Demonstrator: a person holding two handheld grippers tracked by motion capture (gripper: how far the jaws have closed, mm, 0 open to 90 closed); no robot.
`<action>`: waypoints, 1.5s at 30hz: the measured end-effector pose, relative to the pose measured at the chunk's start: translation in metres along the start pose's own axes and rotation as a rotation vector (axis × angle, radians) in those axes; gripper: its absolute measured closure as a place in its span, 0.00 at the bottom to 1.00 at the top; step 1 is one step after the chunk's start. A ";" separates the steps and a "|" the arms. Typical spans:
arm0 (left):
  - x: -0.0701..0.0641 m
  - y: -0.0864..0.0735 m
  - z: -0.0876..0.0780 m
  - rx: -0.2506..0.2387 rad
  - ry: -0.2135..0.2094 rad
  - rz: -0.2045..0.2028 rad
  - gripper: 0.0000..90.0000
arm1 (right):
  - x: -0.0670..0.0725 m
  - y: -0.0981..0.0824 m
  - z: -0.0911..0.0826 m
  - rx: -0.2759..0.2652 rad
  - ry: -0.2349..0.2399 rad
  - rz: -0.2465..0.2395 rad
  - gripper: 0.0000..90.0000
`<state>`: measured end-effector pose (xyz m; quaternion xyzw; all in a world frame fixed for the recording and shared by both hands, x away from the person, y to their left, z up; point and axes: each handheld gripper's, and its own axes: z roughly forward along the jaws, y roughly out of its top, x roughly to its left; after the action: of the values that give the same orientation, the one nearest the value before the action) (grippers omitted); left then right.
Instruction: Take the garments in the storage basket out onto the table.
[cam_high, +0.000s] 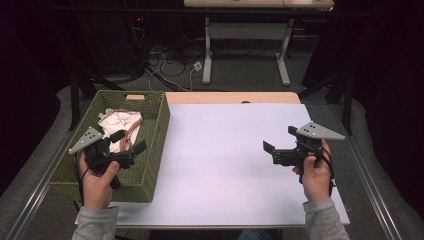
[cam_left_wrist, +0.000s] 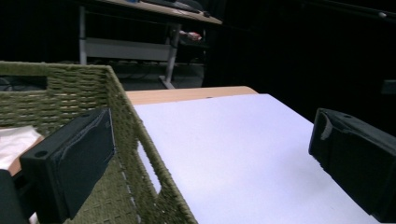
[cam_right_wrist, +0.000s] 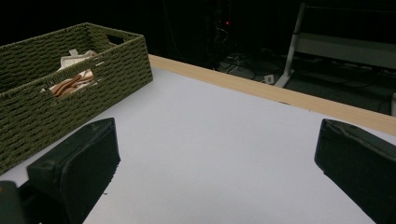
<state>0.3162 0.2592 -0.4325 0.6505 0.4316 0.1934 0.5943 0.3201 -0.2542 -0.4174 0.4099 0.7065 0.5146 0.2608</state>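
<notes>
Left jaws: spread wide on the left gripper (cam_high: 129, 141), with nothing between them — in the left gripper view one jaw hangs inside the woven basket (cam_left_wrist: 70, 93) and the other hangs above the white table top (cam_left_wrist: 224, 144), so the basket's near wall runs up through the gap.

Right jaws: also wide apart on the right gripper (cam_high: 279, 141), empty, pointing toward the basket from well away across the white surface; no contact with the table can be made out.

Left hand (cam_high: 97, 182): grips the gripper body over the basket's front corner, grey sleeve at the wrist.

Right hand (cam_high: 315, 175): holds its gripper above the table, far from the basket, on the opposite side of the white top.

Basket: olive-green weave, rectangular, sitting at the table's left edge, with a slot handle cut in its wall.

Basket contents: a pale folded cloth bag (cam_high: 119, 125) with tan straps (cam_high: 131, 134) lies at the basket's far end — part of it is covered by the left gripper in the high view, and through the handle slot in the right gripper view just a strip of it is seen.

Hard to make out: the print on the cloth; the dark room behind the basket, apart from the white legs of another desk (cam_high: 207, 55) and floor cables.
</notes>
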 end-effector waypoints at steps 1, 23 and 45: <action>0.000 0.001 -0.001 0.005 0.004 -0.001 0.00 | 0.000 0.000 0.000 0.005 0.000 0.005 0.00; 0.007 0.043 0.004 0.001 0.111 0.033 0.00 | -0.004 -0.001 -0.007 0.012 -0.024 0.030 0.00; 0.025 0.081 0.042 0.046 0.239 0.078 0.00 | -0.004 -0.004 -0.006 0.022 -0.020 0.042 0.00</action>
<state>0.3887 0.2603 -0.3723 0.6526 0.4780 0.2823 0.5157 0.3157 -0.2611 -0.4196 0.4326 0.7008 0.5080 0.2524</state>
